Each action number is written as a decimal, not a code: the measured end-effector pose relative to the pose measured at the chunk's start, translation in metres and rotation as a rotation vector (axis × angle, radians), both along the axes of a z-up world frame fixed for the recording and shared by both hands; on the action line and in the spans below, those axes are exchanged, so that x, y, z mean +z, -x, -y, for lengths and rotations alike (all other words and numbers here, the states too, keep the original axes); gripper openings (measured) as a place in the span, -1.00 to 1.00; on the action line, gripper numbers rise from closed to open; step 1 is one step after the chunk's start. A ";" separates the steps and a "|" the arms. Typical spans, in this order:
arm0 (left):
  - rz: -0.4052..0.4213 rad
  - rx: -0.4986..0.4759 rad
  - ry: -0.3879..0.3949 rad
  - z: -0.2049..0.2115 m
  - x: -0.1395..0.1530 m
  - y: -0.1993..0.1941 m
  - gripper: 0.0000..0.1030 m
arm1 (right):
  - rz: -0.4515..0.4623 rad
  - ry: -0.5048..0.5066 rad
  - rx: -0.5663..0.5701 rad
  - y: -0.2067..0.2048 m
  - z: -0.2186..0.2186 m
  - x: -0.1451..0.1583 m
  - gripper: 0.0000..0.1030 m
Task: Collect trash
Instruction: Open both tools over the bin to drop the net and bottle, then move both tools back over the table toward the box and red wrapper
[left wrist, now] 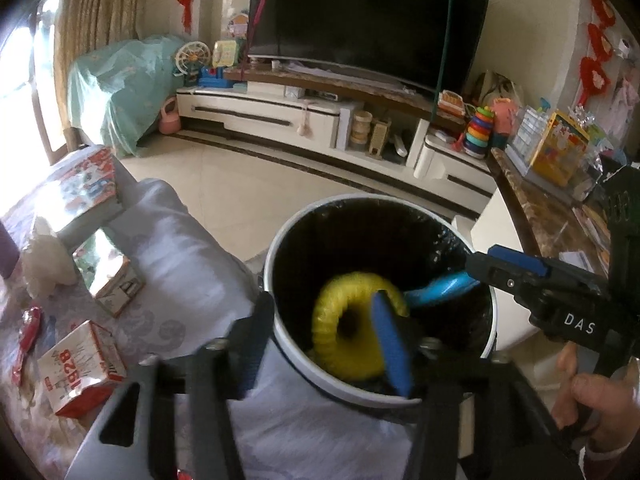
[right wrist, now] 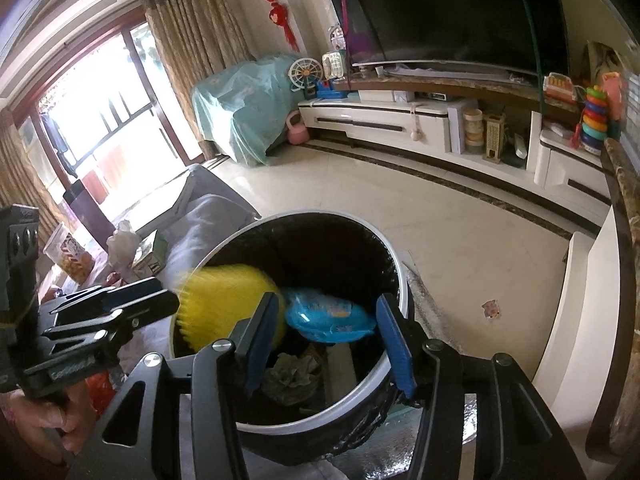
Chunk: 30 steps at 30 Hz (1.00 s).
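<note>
A white-rimmed bin (left wrist: 280,248) (right wrist: 396,264) with a black liner stands below both grippers. A ribbed yellow ring (left wrist: 352,332) (right wrist: 228,300) is blurred over the bin's mouth. It lies just past my left gripper (left wrist: 324,344) (right wrist: 172,304), whose jaws stand apart and clear of it. A blue packet (left wrist: 440,290) (right wrist: 328,316), also blurred, lies between the blue pads of my right gripper (right wrist: 326,340) (left wrist: 474,270). Those jaws stand apart too, and I see no pad pressing on the packet.
Crumpled paper (right wrist: 292,372) lies at the bin's bottom. Left of the bin, a cloth-covered table (left wrist: 192,264) carries two cartons (left wrist: 80,368) (left wrist: 114,284), a red wrapper (left wrist: 26,340) and a white tissue (left wrist: 44,260). A marble-topped counter (left wrist: 540,216) runs on the right. Tiled floor lies beyond.
</note>
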<state>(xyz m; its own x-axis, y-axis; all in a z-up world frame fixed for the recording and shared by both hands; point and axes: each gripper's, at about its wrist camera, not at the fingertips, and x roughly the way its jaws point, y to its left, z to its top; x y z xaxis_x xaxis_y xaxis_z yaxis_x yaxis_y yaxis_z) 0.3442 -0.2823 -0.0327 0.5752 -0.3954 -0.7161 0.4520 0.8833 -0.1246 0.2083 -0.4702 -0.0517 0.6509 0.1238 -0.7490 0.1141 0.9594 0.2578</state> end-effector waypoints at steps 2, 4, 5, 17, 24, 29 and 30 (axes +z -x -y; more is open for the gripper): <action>0.001 0.002 0.002 -0.003 0.000 0.004 0.03 | 0.006 -0.002 -0.007 0.002 0.000 0.001 0.20; 0.000 0.013 0.006 -0.009 0.001 0.008 0.07 | 0.013 -0.007 -0.012 0.004 0.000 0.003 0.26; 0.001 0.019 0.009 -0.013 0.001 0.011 0.12 | 0.016 -0.009 -0.017 0.006 -0.001 0.004 0.30; 0.003 0.124 0.063 -0.086 0.000 0.068 0.34 | 0.042 -0.106 0.008 0.032 -0.044 0.012 0.89; 0.013 0.223 0.092 -0.138 0.000 0.110 0.38 | 0.039 -0.153 0.053 0.044 -0.078 0.009 0.89; 0.006 0.282 0.093 -0.164 -0.004 0.132 0.39 | 0.025 -0.173 0.098 0.047 -0.105 0.005 0.89; 0.000 0.294 0.094 -0.170 -0.005 0.136 0.39 | 0.020 -0.177 0.111 0.048 -0.112 0.004 0.89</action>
<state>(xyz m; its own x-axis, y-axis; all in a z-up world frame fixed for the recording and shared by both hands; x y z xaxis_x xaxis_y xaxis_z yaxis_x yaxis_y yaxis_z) 0.2078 -0.1125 -0.0378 0.6751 -0.2767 -0.6838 0.1789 0.9607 -0.2122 0.1606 -0.3580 -0.0480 0.6408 0.3237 -0.6961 0.0035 0.9055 0.4243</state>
